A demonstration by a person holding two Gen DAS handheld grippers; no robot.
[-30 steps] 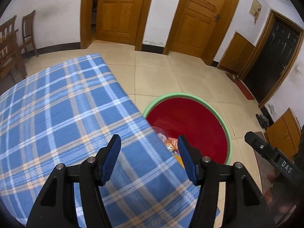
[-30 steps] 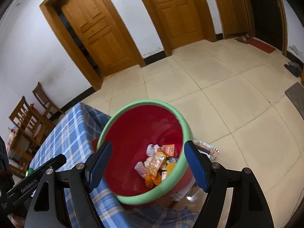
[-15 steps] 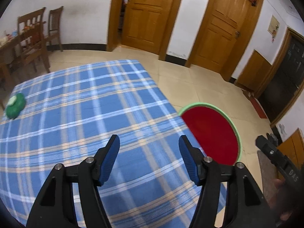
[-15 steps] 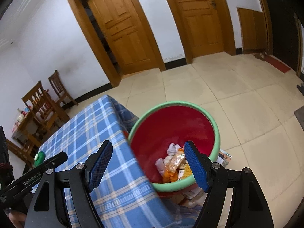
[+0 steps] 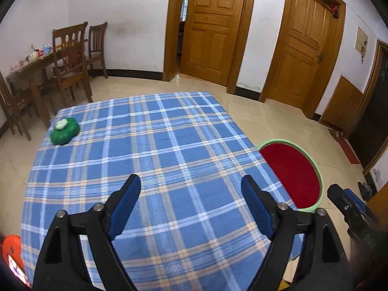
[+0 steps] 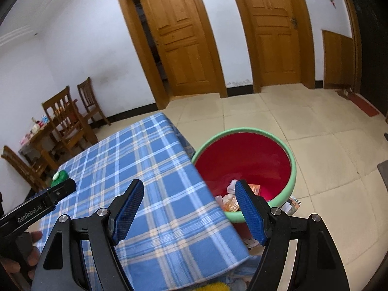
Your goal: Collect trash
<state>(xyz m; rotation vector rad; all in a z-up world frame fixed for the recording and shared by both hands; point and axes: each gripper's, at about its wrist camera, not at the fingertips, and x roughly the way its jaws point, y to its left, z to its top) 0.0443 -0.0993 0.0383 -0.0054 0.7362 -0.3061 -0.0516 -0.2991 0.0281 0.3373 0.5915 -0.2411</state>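
Note:
A red bin with a green rim [image 6: 292,167] stands on the floor at the table's right edge, with several wrappers [image 6: 230,197] inside; it also shows in the left wrist view [image 5: 321,184]. My left gripper [image 5: 191,191] is open and empty above the blue plaid tablecloth [image 5: 155,145]. My right gripper [image 6: 188,194] is open and empty over the table's right edge next to the bin. A green object with a white top [image 5: 64,131] lies at the table's far left, also in the right wrist view [image 6: 59,178].
Wooden chairs [image 5: 70,58] and a side table [image 5: 26,70] stand at the far left. Two wooden doors [image 5: 211,26] line the back wall. An orange object [image 5: 12,254] shows at the lower left. Papers [image 6: 292,202] lie on the tiled floor by the bin.
Both grippers have swung left and pulled back from the bin toward the table. The green object has come into view. Both stay open and empty.

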